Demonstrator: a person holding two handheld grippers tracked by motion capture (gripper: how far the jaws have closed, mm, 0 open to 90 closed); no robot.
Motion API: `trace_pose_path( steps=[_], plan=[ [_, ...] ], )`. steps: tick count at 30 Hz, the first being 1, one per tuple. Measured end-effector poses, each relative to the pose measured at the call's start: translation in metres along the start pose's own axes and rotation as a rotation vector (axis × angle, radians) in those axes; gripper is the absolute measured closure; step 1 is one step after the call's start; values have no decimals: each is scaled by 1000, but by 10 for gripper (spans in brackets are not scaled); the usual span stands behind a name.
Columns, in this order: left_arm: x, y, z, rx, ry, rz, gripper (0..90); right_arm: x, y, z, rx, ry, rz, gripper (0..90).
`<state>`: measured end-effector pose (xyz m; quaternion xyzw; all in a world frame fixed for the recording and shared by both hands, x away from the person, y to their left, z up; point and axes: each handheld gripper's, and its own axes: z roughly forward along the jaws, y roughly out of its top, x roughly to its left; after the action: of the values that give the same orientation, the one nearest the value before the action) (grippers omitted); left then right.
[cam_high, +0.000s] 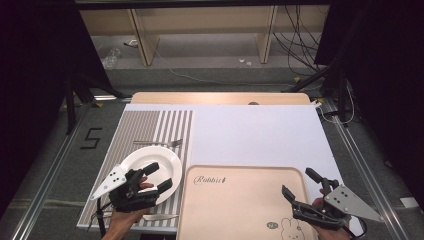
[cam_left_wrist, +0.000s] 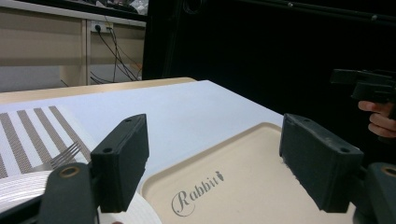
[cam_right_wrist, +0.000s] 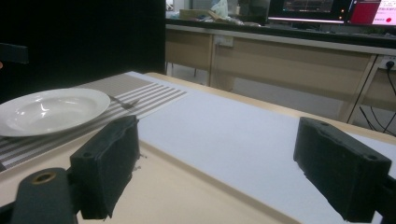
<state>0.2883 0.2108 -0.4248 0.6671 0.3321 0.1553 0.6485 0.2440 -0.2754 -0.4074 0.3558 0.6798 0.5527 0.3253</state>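
Note:
A white plate (cam_high: 150, 162) rests on a grey-and-white striped placemat (cam_high: 145, 130), with a fork (cam_high: 159, 143) lying just behind it. My left gripper (cam_high: 159, 177) hovers over the plate's near right edge, jaws wide open and nothing between them. A beige tray (cam_high: 240, 200) printed "Rabbit" (cam_left_wrist: 195, 198) sits right of the placemat. My right gripper (cam_high: 300, 185) hangs open over the tray's right rim, holding nothing. In the right gripper view the plate (cam_right_wrist: 49, 109) and fork (cam_right_wrist: 123, 101) lie to the left beyond the left jaw.
A white sheet (cam_high: 255, 130) covers the table behind the tray. A knife (cam_high: 162, 217) lies on the placemat's near edge. Beyond the table's far edge are the floor, cables and wooden furniture legs. Dark curtains flank both sides.

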Motion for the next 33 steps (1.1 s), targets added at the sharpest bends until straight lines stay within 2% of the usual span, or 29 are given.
trace_pose_path(
  steps=[8,11,22,30,33],
  plan=[
    [1,0,0,11,2,-13,239,1,0,0,0,2,-3,151],
    [-1,0,2,38,12,13,240,1,0,0,0,2,-5,151],
    [-3,3,0,31,13,18,241,1,0,0,-3,4,-7,152],
    [-1,4,1,63,17,6,243,2,0,0,3,8,-10,154],
    [-1,5,0,76,47,39,243,2,0,1,6,9,-9,154]
  ],
)
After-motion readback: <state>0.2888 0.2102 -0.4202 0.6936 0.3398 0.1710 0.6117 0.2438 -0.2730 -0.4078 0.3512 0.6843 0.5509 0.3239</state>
